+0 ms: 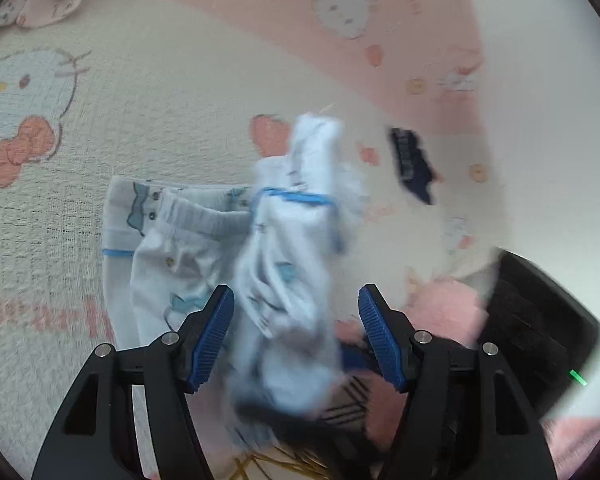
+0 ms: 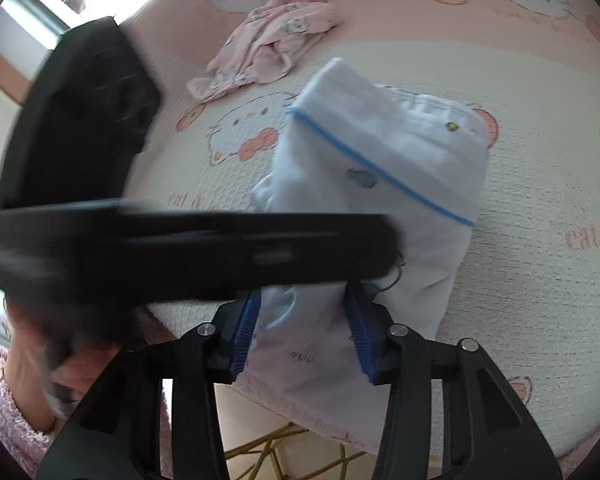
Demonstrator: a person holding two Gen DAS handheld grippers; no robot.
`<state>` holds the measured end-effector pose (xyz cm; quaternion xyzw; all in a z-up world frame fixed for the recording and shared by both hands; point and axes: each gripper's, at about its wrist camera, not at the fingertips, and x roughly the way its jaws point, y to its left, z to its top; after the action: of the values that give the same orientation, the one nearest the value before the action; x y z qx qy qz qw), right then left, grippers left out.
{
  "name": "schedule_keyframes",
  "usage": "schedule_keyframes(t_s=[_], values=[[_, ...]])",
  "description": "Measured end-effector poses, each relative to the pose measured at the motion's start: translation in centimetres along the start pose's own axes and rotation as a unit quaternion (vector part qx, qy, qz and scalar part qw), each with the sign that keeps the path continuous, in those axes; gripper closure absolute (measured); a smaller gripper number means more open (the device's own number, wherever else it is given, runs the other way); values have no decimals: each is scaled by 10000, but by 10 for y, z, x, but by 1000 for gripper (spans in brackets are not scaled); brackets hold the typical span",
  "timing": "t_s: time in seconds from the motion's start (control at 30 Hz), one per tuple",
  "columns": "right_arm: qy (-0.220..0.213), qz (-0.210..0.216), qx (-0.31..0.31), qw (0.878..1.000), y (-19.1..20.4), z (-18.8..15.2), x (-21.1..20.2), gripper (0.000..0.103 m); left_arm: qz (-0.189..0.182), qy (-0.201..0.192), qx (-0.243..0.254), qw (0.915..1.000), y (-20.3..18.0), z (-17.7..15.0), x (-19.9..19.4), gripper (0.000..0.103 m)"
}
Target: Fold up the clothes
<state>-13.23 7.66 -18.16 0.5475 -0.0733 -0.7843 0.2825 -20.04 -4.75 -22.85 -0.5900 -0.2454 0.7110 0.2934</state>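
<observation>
Judged roughly midway: soft white knit garment with thin blue piping and small prints [image 2: 380, 160] doubled over but rumpled on the textured pink-and-cream cat-print blanket [image 1: 140, 100], needing smoothing and a last fold. Saw left gripper [image 1: 296, 336] spread wide around a hanging bunch of it, right gripper [image 2: 302, 332] apart astride its near edge, apparently unclamped. Left crumpled pink printed garment [image 2: 268, 48] untouched farther back.
</observation>
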Motion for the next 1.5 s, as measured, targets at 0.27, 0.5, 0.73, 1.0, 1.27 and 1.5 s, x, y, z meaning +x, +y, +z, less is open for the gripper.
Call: schedule_keyframes(t_s=[0.27, 0.5, 0.73, 1.0, 1.27, 1.5], values=[[-709, -410, 505, 9954, -35, 18, -62, 56, 306, -506, 278, 9979, -17, -20, -46, 93], [-652, -698, -23, 9954, -38, 64, -17, 55, 534, 15, -597, 9968, 46, -5, -24, 91], [-674, -1066, 68, 9920, -58, 64, -6, 52, 1132, -73, -609, 9917, 55, -7, -75, 53], [-1025, -869, 315, 9904, -52, 60, -43, 52, 809, -1075, 152, 9908, 12, 18, -89, 89], [-508, -722, 620, 9942, -76, 67, -9, 53, 1862, -416, 50, 9816, 32, 21, -28, 94], [-838, -997, 442, 9905, -57, 72, -46, 56, 1234, -842, -190, 9886, 25, 6, -74, 94]])
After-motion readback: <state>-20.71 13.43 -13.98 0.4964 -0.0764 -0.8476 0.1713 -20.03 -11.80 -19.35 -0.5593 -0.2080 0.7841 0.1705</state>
